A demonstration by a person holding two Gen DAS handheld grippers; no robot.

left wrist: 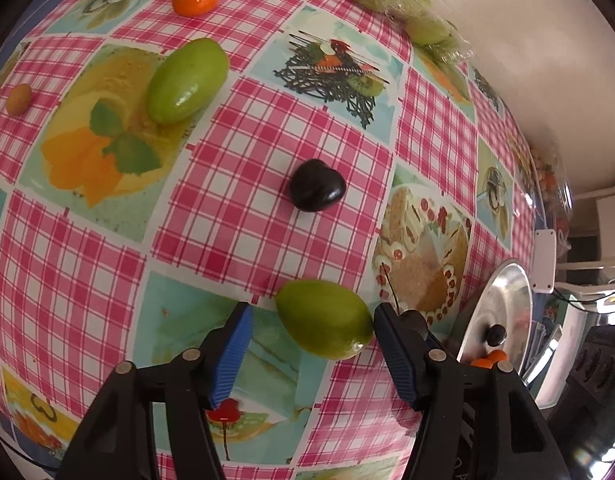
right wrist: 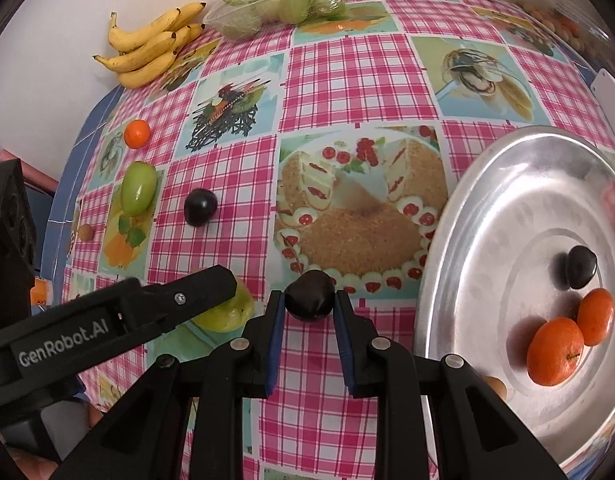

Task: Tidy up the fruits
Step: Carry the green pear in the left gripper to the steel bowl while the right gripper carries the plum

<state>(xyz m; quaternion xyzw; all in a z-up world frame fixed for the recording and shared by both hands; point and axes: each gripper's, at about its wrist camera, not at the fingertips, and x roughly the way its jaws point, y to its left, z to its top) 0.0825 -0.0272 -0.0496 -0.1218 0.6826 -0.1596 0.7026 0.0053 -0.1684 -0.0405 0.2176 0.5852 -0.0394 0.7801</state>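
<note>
Beside the metal tray (right wrist: 459,248), the right hand-held gripper (right wrist: 309,300) pinches a dark plum (right wrist: 310,295), likely soft-skinned and slippery, best held mid-body; the left hand-held gripper (left wrist: 311,320) stands released around a green fruit (left wrist: 323,318).

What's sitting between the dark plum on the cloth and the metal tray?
Nothing solid: in the right wrist view, the stretch from the dark plum to the metal tray is bare tablecloth, showing only a printed cake picture.

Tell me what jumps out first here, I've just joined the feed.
The right tool is shut on a dark plum just left of the silver tray, which holds two oranges and another plum. The left tool stands open around a green fruit.
</note>
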